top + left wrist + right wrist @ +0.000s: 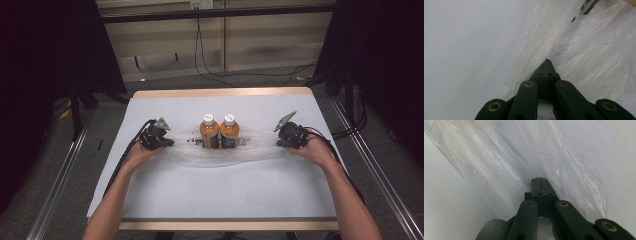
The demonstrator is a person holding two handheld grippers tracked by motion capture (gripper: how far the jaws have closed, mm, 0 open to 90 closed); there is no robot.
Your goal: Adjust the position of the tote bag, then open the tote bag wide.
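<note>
Two bottles of orange drink with white caps, the left bottle (209, 131) and the right bottle (229, 131), stand side by side mid-table on a clear plastic bag (220, 152) spread flat. My left gripper (167, 142) is at the bag's left end, jaws shut on the bag's film (564, 50). My right gripper (277, 142) is at the bag's right end, jaws shut on the film (506, 167) too. In both gripper views the black jaws meet with crinkled plastic pinched at their tips. The bag is stretched between the two grippers.
The white table top (225, 190) has a wooden edge at front and back. Black cables (220, 70) lie on the floor beyond the table. Dark curtains and stand legs flank both sides. Metal rails (60, 175) run along the floor left and right.
</note>
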